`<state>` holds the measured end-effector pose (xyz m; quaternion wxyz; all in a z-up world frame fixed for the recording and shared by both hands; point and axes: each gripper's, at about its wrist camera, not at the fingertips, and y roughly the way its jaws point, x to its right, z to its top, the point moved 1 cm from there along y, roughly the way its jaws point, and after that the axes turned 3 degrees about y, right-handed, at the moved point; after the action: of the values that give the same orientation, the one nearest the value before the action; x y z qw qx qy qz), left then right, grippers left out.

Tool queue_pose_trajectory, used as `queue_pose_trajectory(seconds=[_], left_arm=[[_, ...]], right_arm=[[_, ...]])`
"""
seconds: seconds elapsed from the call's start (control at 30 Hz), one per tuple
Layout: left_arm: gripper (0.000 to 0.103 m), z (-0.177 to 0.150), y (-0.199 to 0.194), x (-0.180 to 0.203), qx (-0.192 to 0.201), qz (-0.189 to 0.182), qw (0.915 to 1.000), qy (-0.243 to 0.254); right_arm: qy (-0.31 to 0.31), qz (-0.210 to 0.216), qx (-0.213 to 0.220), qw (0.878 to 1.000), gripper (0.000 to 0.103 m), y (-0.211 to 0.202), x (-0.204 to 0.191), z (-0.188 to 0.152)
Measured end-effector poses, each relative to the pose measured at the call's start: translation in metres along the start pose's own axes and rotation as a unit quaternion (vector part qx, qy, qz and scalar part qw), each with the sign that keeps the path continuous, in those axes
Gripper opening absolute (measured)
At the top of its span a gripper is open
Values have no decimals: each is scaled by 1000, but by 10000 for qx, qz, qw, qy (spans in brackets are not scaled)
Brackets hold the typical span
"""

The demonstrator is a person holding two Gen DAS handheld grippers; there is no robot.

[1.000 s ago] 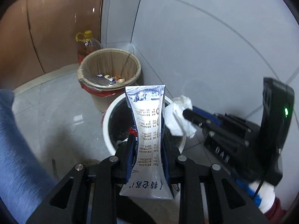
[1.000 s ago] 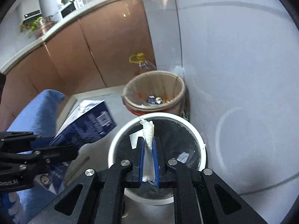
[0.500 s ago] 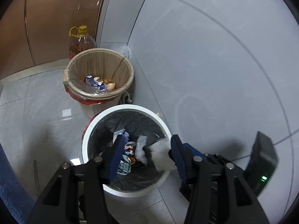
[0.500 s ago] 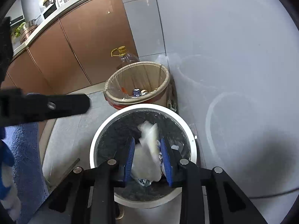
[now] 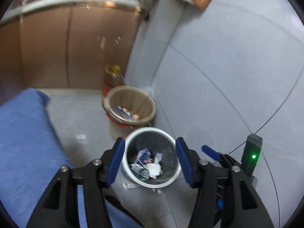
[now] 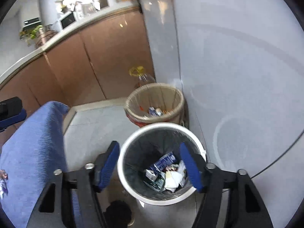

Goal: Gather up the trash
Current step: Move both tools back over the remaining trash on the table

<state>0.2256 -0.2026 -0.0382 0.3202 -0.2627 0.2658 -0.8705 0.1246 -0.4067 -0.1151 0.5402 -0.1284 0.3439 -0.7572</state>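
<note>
A white trash bin (image 5: 131, 176) with a black liner stands on the floor by the grey wall; it also shows in the right wrist view (image 6: 125, 182). Inside lie a blue-and-white carton (image 6: 163, 162), a crumpled white tissue (image 5: 154, 169) and other scraps. My left gripper (image 5: 150, 161) is open and empty, high above the bin. My right gripper (image 6: 149, 166) is open and empty, also above the bin. The right gripper's body (image 5: 250, 157) shows at the right of the left wrist view.
A second bin with a tan liner (image 5: 131, 104) holds scraps behind the white one (image 6: 155, 102). A yellow-capped oil bottle (image 5: 113, 76) stands behind it. Brown cabinets (image 6: 95, 57) line the back. A blue cloth surface (image 5: 24, 136) is at the left.
One second ago my left gripper held the carton and my right held the tissue. Both opened and dropped them into the white bin. Both grippers have since risen away from it.
</note>
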Motion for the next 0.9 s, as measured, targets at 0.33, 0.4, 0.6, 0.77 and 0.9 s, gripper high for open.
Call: queue_pose_trajectory(seconds=[0.33,0.4,0.6,0.77,0.9], left_arm=[[62,-37,-138,-30,1133,956,9889,-26],[63,-48,-160,-40,1149,1073,9875,-127],[65,-79,-214,-70,1386,1469,9787,-365],[65,-109,-253,-92,1518,1816,9703,-505],[65,-133,-274,-118,1506,1966,9663,-709]], right_arm=[[-588,463,814,9939,103,-93,-79,17],[-616,712,938,9911,103,-105,-89,19],[-760,1358,1437,9773,103,-148,-125,21],[-967,1715,1442,9698,103,-167,-157,16],[-1276,1881,1275,9654,103,-171,-184,7]])
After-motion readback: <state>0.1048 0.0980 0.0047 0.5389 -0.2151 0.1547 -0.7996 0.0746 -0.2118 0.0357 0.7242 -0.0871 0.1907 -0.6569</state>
